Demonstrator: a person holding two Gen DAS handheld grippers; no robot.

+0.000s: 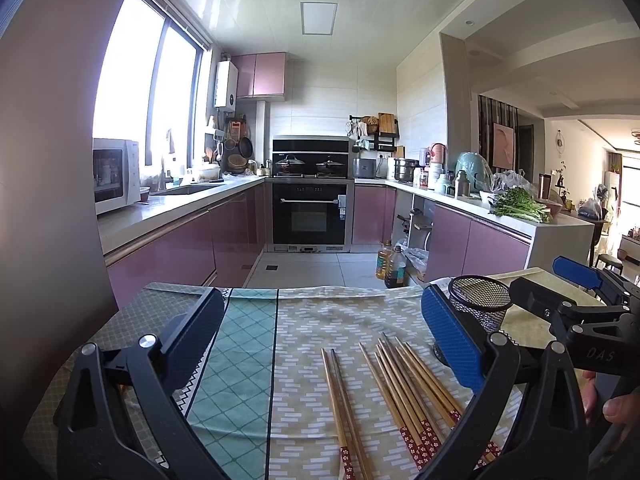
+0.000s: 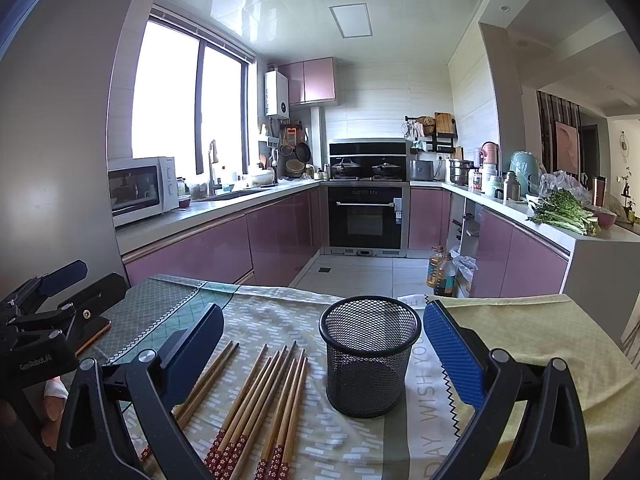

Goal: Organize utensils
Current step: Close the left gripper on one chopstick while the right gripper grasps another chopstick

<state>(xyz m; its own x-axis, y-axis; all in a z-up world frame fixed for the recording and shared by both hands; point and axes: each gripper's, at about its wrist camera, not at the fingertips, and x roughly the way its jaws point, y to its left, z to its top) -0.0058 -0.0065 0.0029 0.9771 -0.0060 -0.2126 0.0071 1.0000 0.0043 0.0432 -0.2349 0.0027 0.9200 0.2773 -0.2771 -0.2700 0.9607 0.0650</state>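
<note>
Several wooden chopsticks (image 1: 404,392) with red flowered ends lie on the patterned tablecloth (image 1: 312,320), a separate pair to the left of the main bunch. My left gripper (image 1: 320,332) hovers wide open above them, nothing between its fingers. A black mesh holder (image 1: 480,304) stands upright just beyond its right blue finger (image 1: 448,336). In the right wrist view the same chopsticks (image 2: 260,400) lie left of the empty mesh holder (image 2: 370,356). My right gripper (image 2: 324,348) is wide open, the holder and chopsticks lying between and ahead of its fingers.
The cloth-covered table's far edge (image 2: 280,292) drops to a tiled kitchen floor with oil bottles (image 2: 440,276). A yellow cloth (image 2: 520,332) covers the table's right part. Pink cabinets, an oven (image 2: 365,216) and cluttered counters stand far behind. A hand (image 1: 612,404) holds the right gripper.
</note>
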